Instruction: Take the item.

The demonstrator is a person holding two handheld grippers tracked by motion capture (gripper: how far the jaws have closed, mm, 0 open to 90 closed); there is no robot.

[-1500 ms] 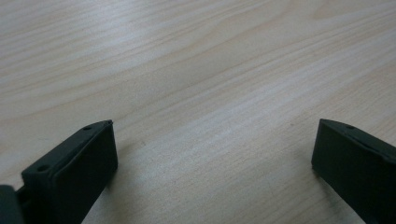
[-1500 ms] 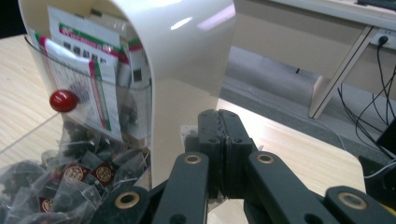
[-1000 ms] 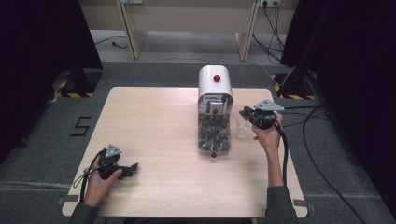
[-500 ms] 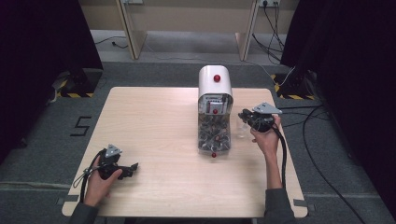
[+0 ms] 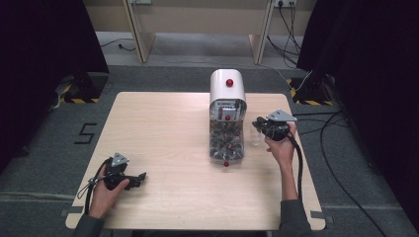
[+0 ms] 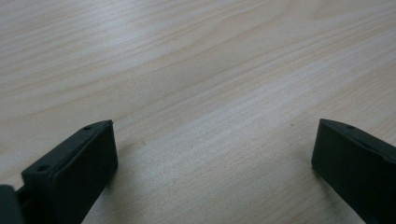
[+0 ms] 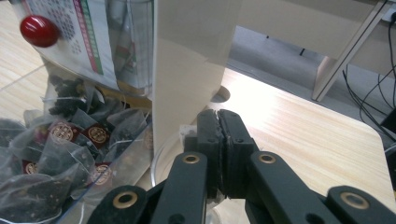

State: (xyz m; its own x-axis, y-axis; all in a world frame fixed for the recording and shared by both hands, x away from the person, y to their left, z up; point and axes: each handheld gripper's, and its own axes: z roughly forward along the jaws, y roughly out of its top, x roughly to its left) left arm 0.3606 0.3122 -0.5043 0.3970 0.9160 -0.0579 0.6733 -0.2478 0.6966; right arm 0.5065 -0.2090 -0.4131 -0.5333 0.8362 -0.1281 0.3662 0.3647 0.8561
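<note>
Barely shifting over the past second. Holding the right tool [image 5: 259,124] in almost the same spot as before, just beside the tea bag dispenser [image 5: 228,116] and above the clear glass [image 5: 255,138] standing on the surface [image 5: 163,128] at the dispenser's right. Keeping its jaws pressed together, tips close to the dispenser's white wall; noticing a small pale scrap [image 7: 187,132] at those tips, too small to tell whether pinched. Resting the left tool [image 5: 133,178] low near the front left corner, jaws wide apart over bare wood, gripping nothing. Probably pausing at the glass, not starting a new step; leaving the tea bags [image 7: 60,140] inside the bin.
</note>
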